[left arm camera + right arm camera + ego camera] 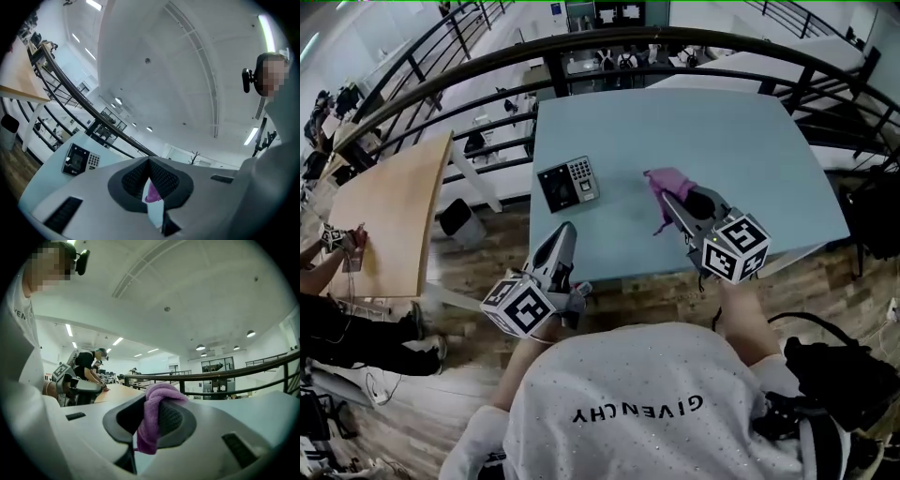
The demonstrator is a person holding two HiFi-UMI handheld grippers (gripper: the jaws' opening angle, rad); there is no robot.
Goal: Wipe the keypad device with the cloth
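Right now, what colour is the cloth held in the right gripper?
Purple. The cloth shows best in the right gripper view, pinched between the jaws.

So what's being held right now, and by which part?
The right gripper pinches the purple cloth at a bunched fold near its jaw tips; the rest hangs below. The left gripper is shut on nothing.

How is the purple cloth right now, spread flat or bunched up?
Bunched up. The cloth is pinched in the right gripper, draped over its jaws and hanging down in a wad, not spread flat.
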